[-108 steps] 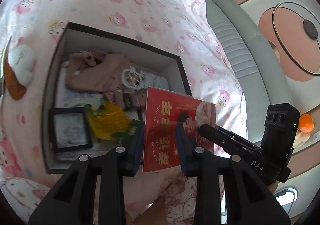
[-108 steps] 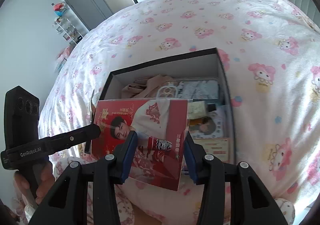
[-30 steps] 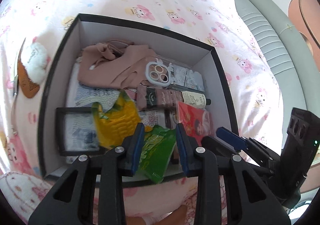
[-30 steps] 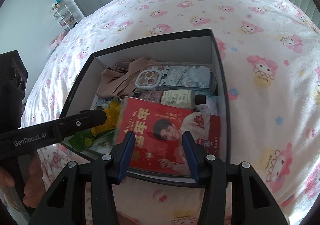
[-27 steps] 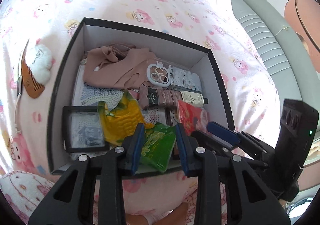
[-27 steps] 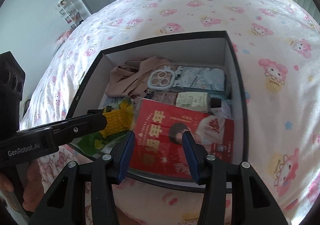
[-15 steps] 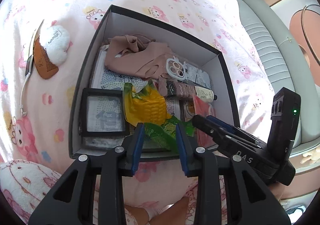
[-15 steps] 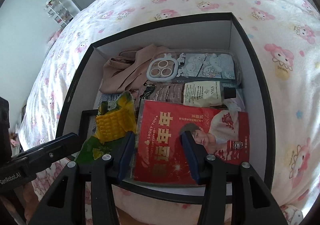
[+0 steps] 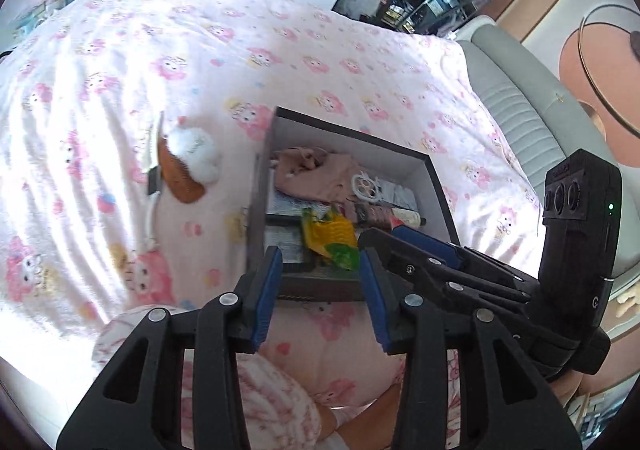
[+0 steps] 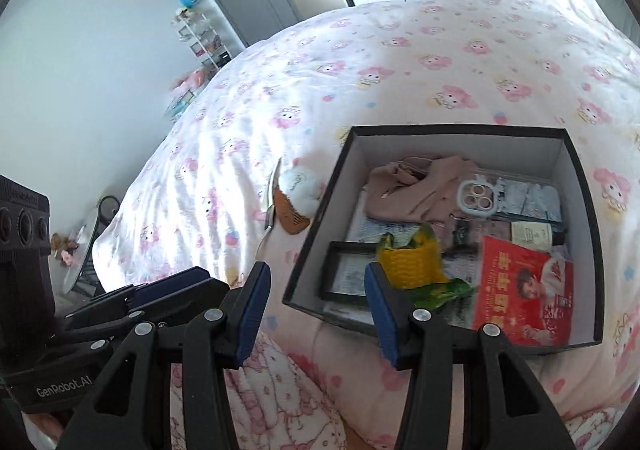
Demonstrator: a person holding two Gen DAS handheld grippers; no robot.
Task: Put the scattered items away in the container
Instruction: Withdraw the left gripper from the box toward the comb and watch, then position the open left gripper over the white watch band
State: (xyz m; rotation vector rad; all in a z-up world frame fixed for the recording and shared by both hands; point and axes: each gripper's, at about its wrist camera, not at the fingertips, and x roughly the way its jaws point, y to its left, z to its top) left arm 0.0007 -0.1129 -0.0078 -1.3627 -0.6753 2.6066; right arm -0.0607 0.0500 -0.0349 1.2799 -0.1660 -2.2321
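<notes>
Brown wooden comb with white pompom (image 9: 188, 169) lies on the quilt just left of the black-rimmed cardboard box (image 9: 352, 137); left gripper (image 9: 320, 270) nearer, jaws opening, empty; right gripper (image 10: 316, 306) parted, empty

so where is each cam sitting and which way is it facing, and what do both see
Left wrist: on the left gripper, jaws opening on nothing, looking down at the box and the comb; the right gripper shows at right.
Right wrist: on the right gripper, open and empty, looking down at the box; the left gripper shows lower left.
Shared: box, comb, corn packet, bedspread.
</notes>
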